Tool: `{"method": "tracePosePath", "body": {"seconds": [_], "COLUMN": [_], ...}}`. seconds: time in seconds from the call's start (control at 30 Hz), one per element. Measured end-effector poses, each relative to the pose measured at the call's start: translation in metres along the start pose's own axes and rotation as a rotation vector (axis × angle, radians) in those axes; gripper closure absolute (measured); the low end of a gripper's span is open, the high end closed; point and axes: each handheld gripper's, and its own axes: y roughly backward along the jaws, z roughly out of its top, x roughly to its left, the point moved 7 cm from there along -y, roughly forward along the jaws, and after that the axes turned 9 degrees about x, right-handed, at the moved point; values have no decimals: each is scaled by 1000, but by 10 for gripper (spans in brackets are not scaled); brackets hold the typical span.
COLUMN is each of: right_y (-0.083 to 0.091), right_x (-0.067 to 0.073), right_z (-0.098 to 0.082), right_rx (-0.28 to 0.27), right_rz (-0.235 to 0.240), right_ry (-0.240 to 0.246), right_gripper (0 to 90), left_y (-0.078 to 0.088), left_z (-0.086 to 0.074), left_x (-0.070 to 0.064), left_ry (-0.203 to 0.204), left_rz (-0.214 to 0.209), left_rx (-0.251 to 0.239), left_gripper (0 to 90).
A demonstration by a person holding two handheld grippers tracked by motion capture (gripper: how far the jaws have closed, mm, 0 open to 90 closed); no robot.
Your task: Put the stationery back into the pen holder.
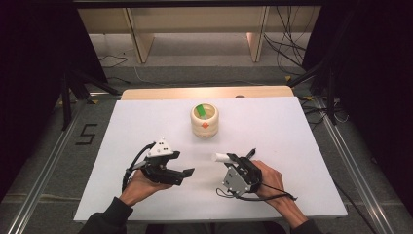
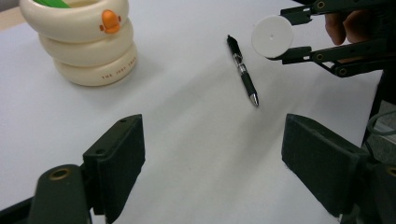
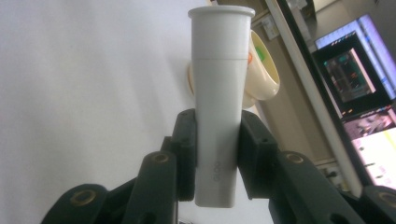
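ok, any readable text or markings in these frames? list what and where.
"THE JUST ONCE": bottom ring of the cream holder; last words unsure.
"5": black mark on the floor left of the table.
Faint print on the white tube in the right tool: too blurred.
Black pen: print too small.

I note a cream ringed holder (image 1: 204, 122) with an orange mark, well ahead of both grippers, containing a green item (image 1: 200, 110). A black pen (image 2: 243, 70) lies on the white table (image 1: 292, 131), just beside the right gripper.
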Motion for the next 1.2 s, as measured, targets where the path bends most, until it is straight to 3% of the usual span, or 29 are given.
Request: {"method": "tracePosePath", "body": {"seconds": [0.1,0.23,0.43,0.63,0.8,1.2], "right_y": [-2,-5,-15,-23,-31,-54], "right_x": [-9,-24,-42,-57,-68,-88], "right_z": [-1,0,0,-4,-1,18], "right_rx": [-9,-39,-64,-70,-72,-92], "right_rz": [45,110,214,277,301,368], "right_ry": [-86,-242,-460,-609,-686,-814], "right_gripper": [708,708,707,708,707,707], "left_y": [1,2,7,15,15,23], "left_z": [-3,-7,-10,-13,-19,-21], "left_x": [3,4,3,8,9,6], "left_ry": [16,26,-1,17,18,9], "left_rz": [23,47,76,93,113,116], "left_rx": [-22,-51,-90,-141,-121,-161], "left_gripper": [205,199,198,198,191,185]}}
